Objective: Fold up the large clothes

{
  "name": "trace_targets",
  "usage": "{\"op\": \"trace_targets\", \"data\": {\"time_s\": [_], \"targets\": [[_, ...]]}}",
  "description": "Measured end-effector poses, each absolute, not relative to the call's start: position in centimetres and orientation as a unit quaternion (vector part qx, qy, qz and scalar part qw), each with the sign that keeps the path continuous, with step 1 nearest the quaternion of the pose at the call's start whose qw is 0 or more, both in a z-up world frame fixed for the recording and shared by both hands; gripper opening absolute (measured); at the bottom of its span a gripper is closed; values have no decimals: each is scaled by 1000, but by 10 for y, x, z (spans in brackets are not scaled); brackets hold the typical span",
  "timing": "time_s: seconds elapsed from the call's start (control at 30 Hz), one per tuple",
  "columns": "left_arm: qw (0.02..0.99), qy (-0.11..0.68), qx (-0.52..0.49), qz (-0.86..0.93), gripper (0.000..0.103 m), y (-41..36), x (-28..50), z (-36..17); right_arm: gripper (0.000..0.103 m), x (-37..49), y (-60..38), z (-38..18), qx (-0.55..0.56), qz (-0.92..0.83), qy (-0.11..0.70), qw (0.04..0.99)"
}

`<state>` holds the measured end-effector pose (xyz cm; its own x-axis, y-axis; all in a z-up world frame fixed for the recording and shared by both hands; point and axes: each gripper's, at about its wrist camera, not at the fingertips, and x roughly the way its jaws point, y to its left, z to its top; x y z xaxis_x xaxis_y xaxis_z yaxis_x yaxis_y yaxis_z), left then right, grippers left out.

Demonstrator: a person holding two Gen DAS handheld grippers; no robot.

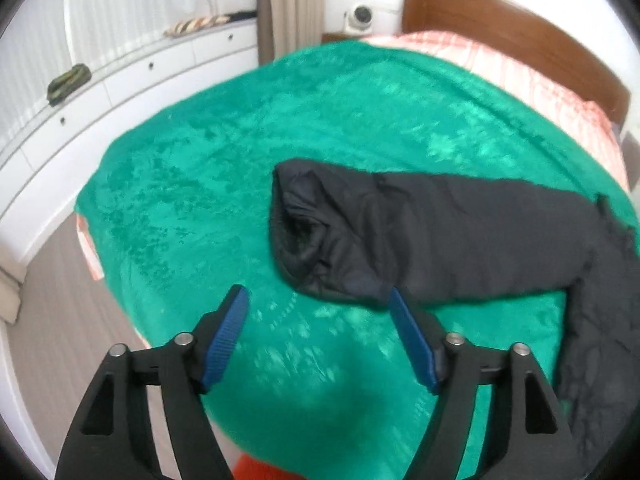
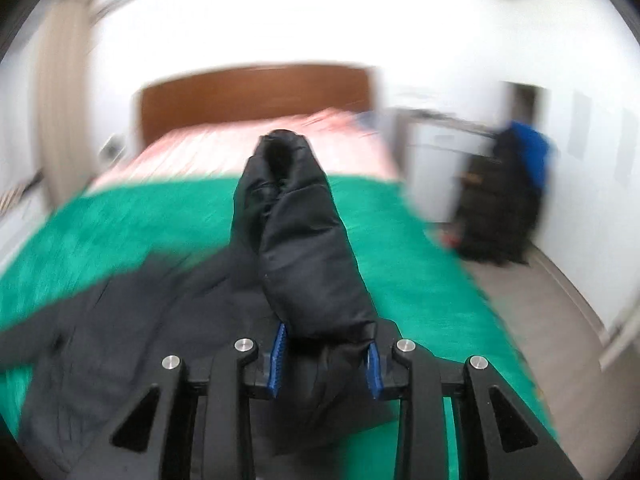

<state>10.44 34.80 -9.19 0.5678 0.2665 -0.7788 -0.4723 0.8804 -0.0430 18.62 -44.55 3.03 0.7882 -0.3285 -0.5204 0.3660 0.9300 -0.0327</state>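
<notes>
The left gripper (image 1: 318,300) hangs with jaws apart over the green blanket (image 1: 192,184), just beside the black jacket's sleeve (image 1: 400,232).

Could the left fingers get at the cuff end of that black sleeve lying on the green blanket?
Probably yes. The left gripper is open and empty, and the sleeve cuff lies just ahead of it on the green blanket, with nothing in between.

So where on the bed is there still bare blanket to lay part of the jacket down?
In the left wrist view, the green blanket is bare from the sleeve cuff across to the bed edge by the white drawers, and between the cuff and the pink bedding. It is crowded on the right, where the black jacket lies bunched.
</notes>
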Motion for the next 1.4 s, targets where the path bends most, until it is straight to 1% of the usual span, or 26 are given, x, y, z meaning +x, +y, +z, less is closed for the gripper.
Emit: {"op": "trace_targets", "data": {"time_s": [0.07,0.13,0.2,0.27,0.33,0.37,0.4,0.47,0.53,0.67,0.7,0.77,0.8,0.83,0.87,0.9,0.93,0.97,1.0,1.03,1.07,1.13,1.2,1.3,1.4], "targets": [[883,409,-118,196,79,331,95,-85,31,147,-501,50,59,-243,248,936],[888,410,-113,173,79,308,91,-83,31,103,-561,54,91,-307,243,916],[891,414,-112,152,79,289,94,-86,31,73,-606,37,126,-350,262,890],[892,421,-105,126,80,267,99,-89,33,48,-648,-1,166,-384,304,856],[893,431,-89,100,80,246,105,-95,51,35,-674,-48,176,-422,371,808],[892,437,-83,84,80,236,108,-97,59,25,-683,-70,178,-437,398,787],[890,443,-82,66,81,228,110,-99,68,13,-686,-84,192,-433,405,782],[883,459,-99,4,87,209,109,-107,68,-7,-675,-98,227,-416,395,787],[874,470,-117,-42,90,198,106,-114,69,-16,-643,-99,252,-360,389,810],[847,496,-119,-151,91,154,100,-137,75,-12,-535,-110,305,-114,413,851],[844,498,-115,-161,91,147,99,-140,75,-8,-503,-119,317,-42,426,846],[831,511,-103,-192,90,123,101,-153,75,0,-454,-140,315,33,458,831],[824,520,-103,-199,88,118,102,-158,75,6,-433,-151,306,53,476,823],[818,527,-105,-205,73,114,103,-161,75,12,-414,-164,289,60,497,816],[810,539,-106,-207,53,109,103,-166,75,17,-408,-173,276,58,510,813],[811,542,-97,-195,47,108,103,-169,73,13,-403,-176,272,56,515,811],[815,541,-88,-187,31,108,101,-169,57,15,-401,-178,273,51,516,810],[814,542,-92,-187,22,110,99,-167,44,16,-402,-178,279,47,518,808],[811,542,-107,-190,20,115,96,-163,35,17,-403,-177,287,45,518,805],[811,541,-114,-191,18,119,95,-161,31,20,-396,-172,287,41,519,804],[812,539,-119,-192,18,123,89,-156,30,19,-395,-165,275,37,520,808],[812,540,-107,-193,17,117,74,-151,29,13,-391,-154,245,28,523,816],[813,544,-88,-188,18,114,74,-156,29,5,-399,-149,241,25,529,813],[812,550,-76,-180,18,110,74,-166,29,15,-396,-168,236,11,549,802],[812,551,-74,-178,18,107,76,-165,29,21,-398,-176,236,-1,547,803]]}}
